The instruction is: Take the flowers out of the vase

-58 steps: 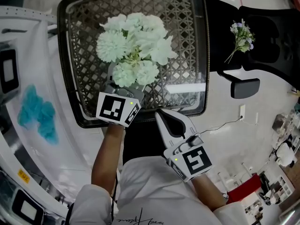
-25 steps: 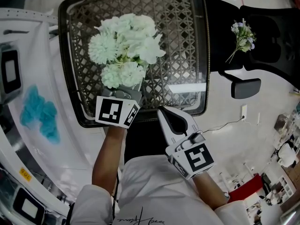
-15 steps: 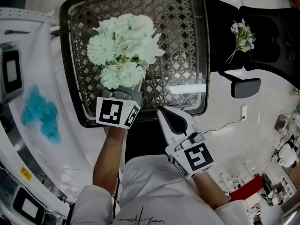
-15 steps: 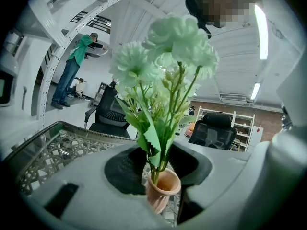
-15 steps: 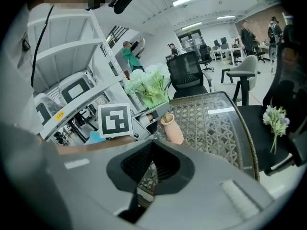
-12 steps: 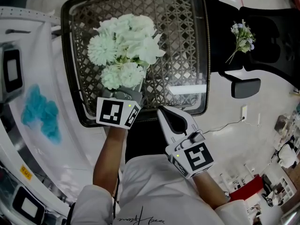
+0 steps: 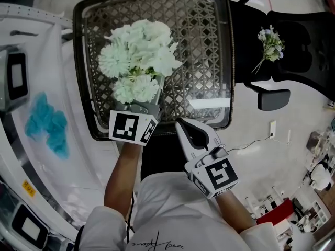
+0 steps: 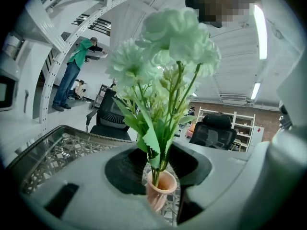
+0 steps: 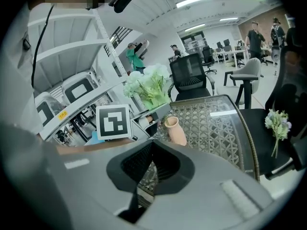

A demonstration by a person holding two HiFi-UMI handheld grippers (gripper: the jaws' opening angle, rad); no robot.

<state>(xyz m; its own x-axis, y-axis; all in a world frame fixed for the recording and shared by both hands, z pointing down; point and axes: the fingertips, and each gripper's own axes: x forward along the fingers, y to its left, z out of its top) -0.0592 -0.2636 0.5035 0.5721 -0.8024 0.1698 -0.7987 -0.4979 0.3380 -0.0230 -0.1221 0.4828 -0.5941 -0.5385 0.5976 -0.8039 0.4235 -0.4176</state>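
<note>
A bunch of pale green-white flowers (image 7: 138, 54) stands upright over the wicker-patterned glass table (image 7: 209, 46). My left gripper (image 7: 141, 106) is shut on its stems, just under the blooms. In the left gripper view the flowers (image 8: 163, 47) rise between the jaws, and the stem ends line up with the mouth of the small pink vase (image 8: 160, 190). From the right gripper view the vase (image 9: 175, 132) stands on the table with its mouth looking empty, and the flowers (image 9: 146, 87) sit up and left of it. My right gripper (image 7: 180, 123) hangs shut and empty at the table's near edge.
A small purple-and-white sprig (image 7: 269, 43) lies on a black office chair (image 7: 293, 61) right of the table. A white machine frame with a blue cloth (image 7: 46, 124) borders the table on the left. People and more chairs stand far off in the room.
Since the earliest frame my left gripper has carried the bunch a little to the left over the table. Over the last second almost nothing has moved. The right gripper has stayed put.
</note>
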